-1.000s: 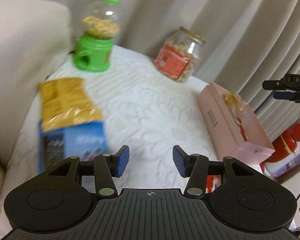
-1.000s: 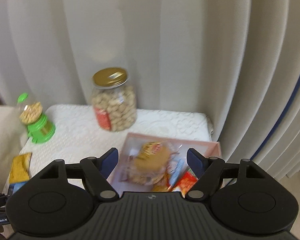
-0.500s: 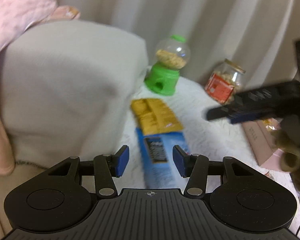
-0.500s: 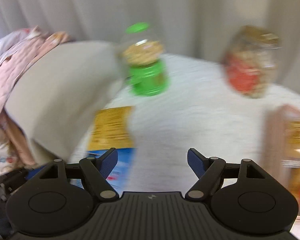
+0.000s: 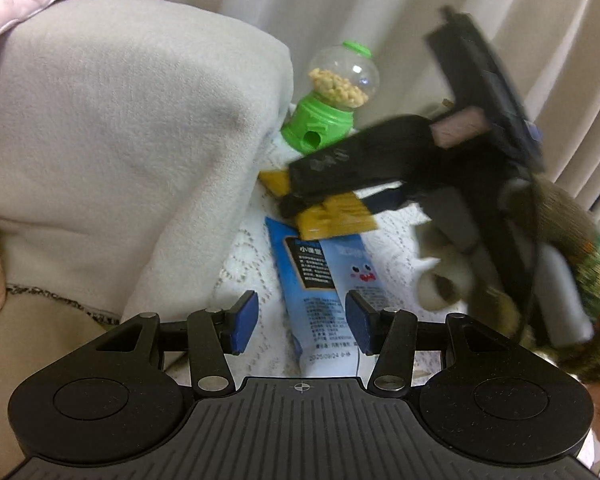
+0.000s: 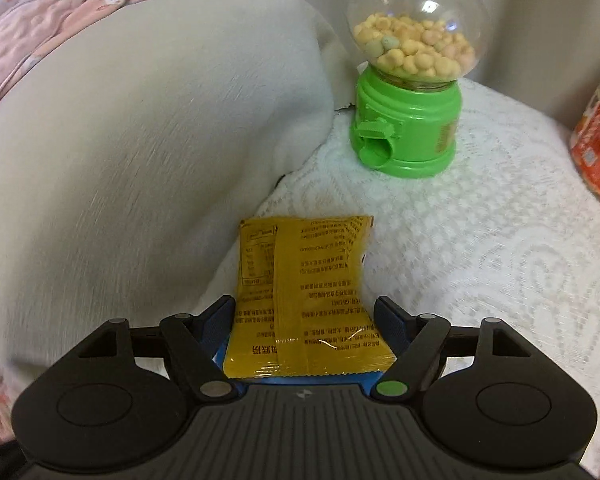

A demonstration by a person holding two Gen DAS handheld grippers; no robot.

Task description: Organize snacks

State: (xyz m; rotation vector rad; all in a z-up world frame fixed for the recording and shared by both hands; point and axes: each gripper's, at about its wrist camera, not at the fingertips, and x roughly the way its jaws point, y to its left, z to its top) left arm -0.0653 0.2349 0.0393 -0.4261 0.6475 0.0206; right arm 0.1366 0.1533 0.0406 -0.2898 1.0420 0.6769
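Note:
A yellow snack packet (image 6: 304, 304) lies on the white lace cloth (image 6: 480, 248), its near end on top of a blue snack packet (image 5: 328, 292). My right gripper (image 6: 305, 316) is open, its jaws on either side of the yellow packet's near end, not closed on it. In the left wrist view the right gripper (image 5: 320, 196) hangs low over the yellow packet (image 5: 332, 216). My left gripper (image 5: 300, 322) is open and empty above the blue packet's near end.
A green candy dispenser (image 6: 410, 76) with a clear globe stands at the back. A jar with a red label (image 6: 598, 148) is at the right edge. A grey cushioned sofa arm (image 5: 120, 140) rises at the left, beside the packets. Curtains hang behind.
My right gripper has swung left from the pink box and come down over the yellow packet. My left gripper has pulled back and turned towards the blue packet.

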